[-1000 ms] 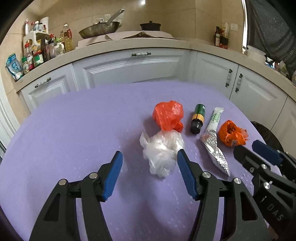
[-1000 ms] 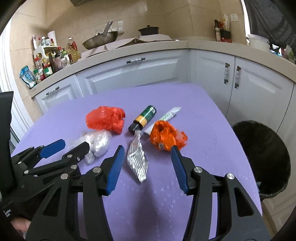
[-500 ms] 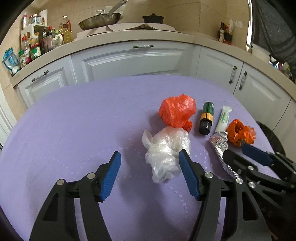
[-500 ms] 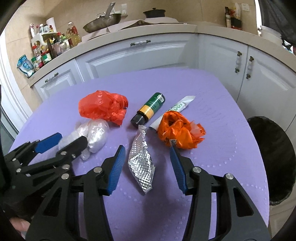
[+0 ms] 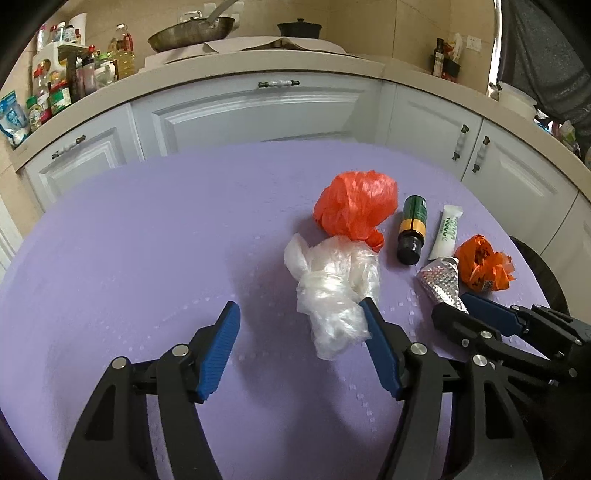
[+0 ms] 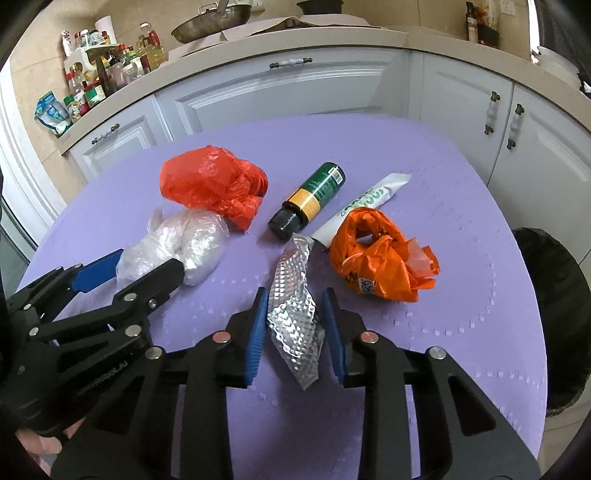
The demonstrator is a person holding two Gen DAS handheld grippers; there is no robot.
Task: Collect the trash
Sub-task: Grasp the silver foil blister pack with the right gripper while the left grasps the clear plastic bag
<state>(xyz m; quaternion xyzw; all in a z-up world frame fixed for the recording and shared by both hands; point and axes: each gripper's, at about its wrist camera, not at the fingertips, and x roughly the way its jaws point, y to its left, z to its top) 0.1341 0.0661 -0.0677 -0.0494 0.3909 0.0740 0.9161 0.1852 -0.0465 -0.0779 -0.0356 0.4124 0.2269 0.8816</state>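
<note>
Trash lies on a purple table (image 5: 129,240). A clear crumpled plastic bag (image 5: 336,291) lies just ahead of my open left gripper (image 5: 299,314), against its right finger. My right gripper (image 6: 293,301) has its jaws narrowed around a silver foil wrapper (image 6: 295,314), close to both sides. A red bag (image 6: 210,184), a green bottle (image 6: 310,199), a white tube (image 6: 369,199) and an orange bag (image 6: 376,258) lie beyond. The foil wrapper also shows in the left wrist view (image 5: 441,280).
A black-lined bin (image 6: 557,295) stands beside the table's right edge. White cabinets (image 5: 258,107) and a counter with bottles (image 5: 62,88) and a pan (image 5: 192,33) curve behind the table.
Both grippers moved forward and down toward the trash. The right jaws narrowed around the foil wrapper. The left gripper stayed open and came up to the clear bag.
</note>
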